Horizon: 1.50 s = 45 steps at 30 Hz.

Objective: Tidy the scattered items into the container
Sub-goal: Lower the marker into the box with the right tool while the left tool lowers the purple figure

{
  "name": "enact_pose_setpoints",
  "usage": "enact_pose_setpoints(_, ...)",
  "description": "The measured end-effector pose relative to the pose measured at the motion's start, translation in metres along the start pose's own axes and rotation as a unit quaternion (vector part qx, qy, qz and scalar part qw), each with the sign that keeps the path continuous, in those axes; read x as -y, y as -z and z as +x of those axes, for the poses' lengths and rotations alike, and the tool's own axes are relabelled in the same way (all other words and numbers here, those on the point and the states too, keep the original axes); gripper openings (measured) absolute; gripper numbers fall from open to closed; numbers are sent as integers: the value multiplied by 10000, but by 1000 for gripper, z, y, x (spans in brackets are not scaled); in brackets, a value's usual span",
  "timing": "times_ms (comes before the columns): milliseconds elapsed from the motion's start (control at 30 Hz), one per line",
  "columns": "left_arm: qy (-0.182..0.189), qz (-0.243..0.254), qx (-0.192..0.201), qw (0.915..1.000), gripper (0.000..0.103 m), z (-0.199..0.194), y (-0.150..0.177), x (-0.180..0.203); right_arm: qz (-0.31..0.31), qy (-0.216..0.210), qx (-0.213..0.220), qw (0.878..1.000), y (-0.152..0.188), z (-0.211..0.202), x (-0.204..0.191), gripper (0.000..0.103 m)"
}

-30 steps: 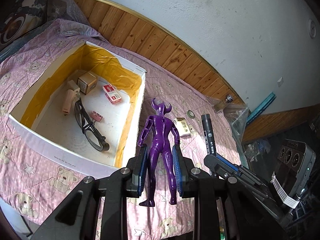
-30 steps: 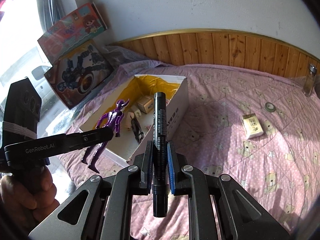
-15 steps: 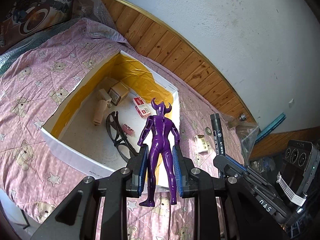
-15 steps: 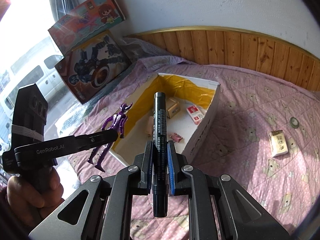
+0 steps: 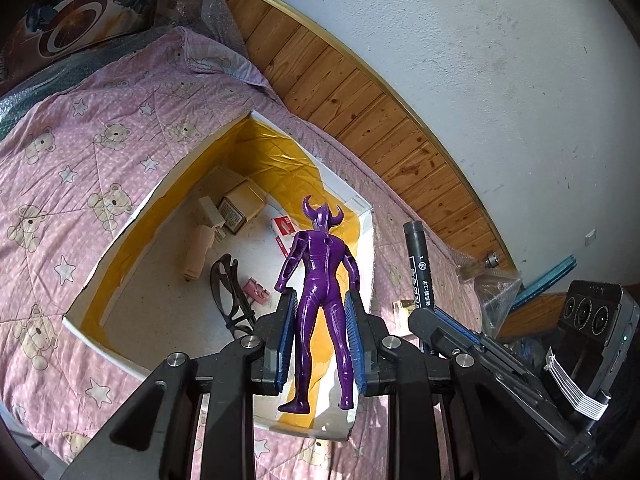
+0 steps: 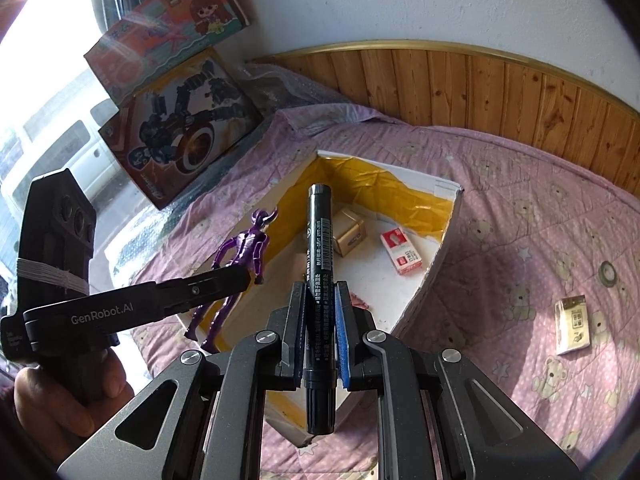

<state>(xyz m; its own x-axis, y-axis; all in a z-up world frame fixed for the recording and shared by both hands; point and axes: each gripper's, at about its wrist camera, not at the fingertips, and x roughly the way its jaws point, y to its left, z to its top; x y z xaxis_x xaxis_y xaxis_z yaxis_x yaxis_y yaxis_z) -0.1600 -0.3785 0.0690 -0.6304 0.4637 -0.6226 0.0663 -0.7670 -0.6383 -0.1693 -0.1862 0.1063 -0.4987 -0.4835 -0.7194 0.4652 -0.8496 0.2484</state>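
Blue-padded left tongs (image 5: pixel 320 336) are clamped on the legs of a purple horned figure (image 5: pixel 320 280), held upright above the near corner of the white box (image 5: pixel 100 280) with its yellow-lined walls. Right tongs (image 6: pixel 319 320) are clamped on a black marker (image 6: pixel 319 248), also above the box. Inside lie black glasses (image 5: pixel 228 288), a pink clip (image 5: pixel 256 290), a tan carton (image 5: pixel 240 208) and a red-and-white pack (image 6: pixel 401 252). Right of the box, on the pink bed quilt (image 6: pixel 520 240), lie a small cream packet (image 6: pixel 573 324) and a tape ring (image 6: pixel 609 273).
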Motion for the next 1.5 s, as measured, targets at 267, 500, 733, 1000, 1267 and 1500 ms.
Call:
enact_pose_setpoints(267,-764,-165,-233,9967,25,25,-6,-20,-360,149,-454,9982,-18,44,14,13)
enact_pose_setpoints(500,-1161,-157,-398,9923,26,41,-5,-32,-722,278,-840,9935,-28,81,25,14)
enact_pose_setpoints(733,-1440,-59,-552,9880,26,54,0,-37,-1123,417,-1131,9863,-31,109,25,14)
enact_pose_setpoints(1000,-1823,227,-587,9812,26,62,0,-35,-1245,656,-1208,9826,-32,124,29,19)
enact_pose_setpoints(1267,-1952,424,-564,9782,27,63,4,-27,-1145,659,-1188,9841,-30,115,33,26)
enact_pose_setpoints(1500,-1888,557,-478,9793,27,54,6,-13,-1019,599,-1128,9866,-22,99,32,26)
